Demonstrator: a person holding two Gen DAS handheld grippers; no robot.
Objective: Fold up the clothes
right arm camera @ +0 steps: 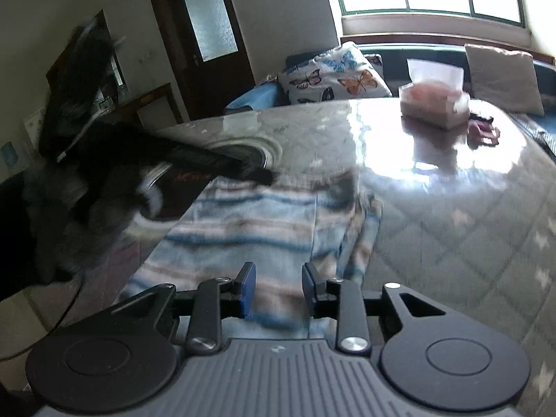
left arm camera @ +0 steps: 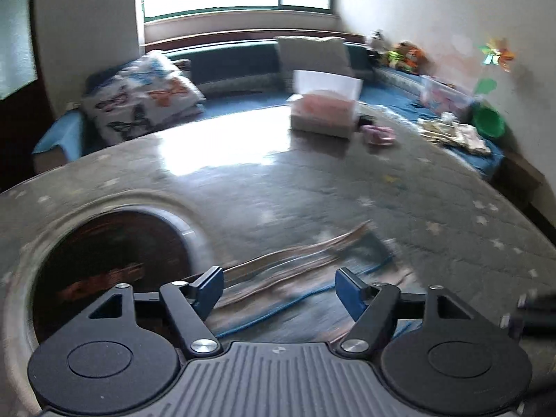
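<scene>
A striped blue, white and tan garment (right arm camera: 264, 229) lies flat on the grey quilted table cover (right arm camera: 451, 229), partly folded with a layered edge at its right. In the left wrist view it (left arm camera: 299, 271) shows low and blurred just beyond the fingers. My left gripper (left arm camera: 279, 288) is open, just above the near part of the cloth. My right gripper (right arm camera: 278, 290) is open over the near edge of the garment, holding nothing. The left gripper's body appears as a dark blurred mass (right arm camera: 114, 180) over the cloth's far left corner.
A round cut-out (left arm camera: 111, 271) in the cover shows a dark stove surface at the left. A tissue box (right arm camera: 434, 104) and a small pink object (right arm camera: 483, 132) stand at the far side. A blue bench with butterfly cushions (left arm camera: 139, 104), toys and a green bowl (left arm camera: 488, 121) rings the table.
</scene>
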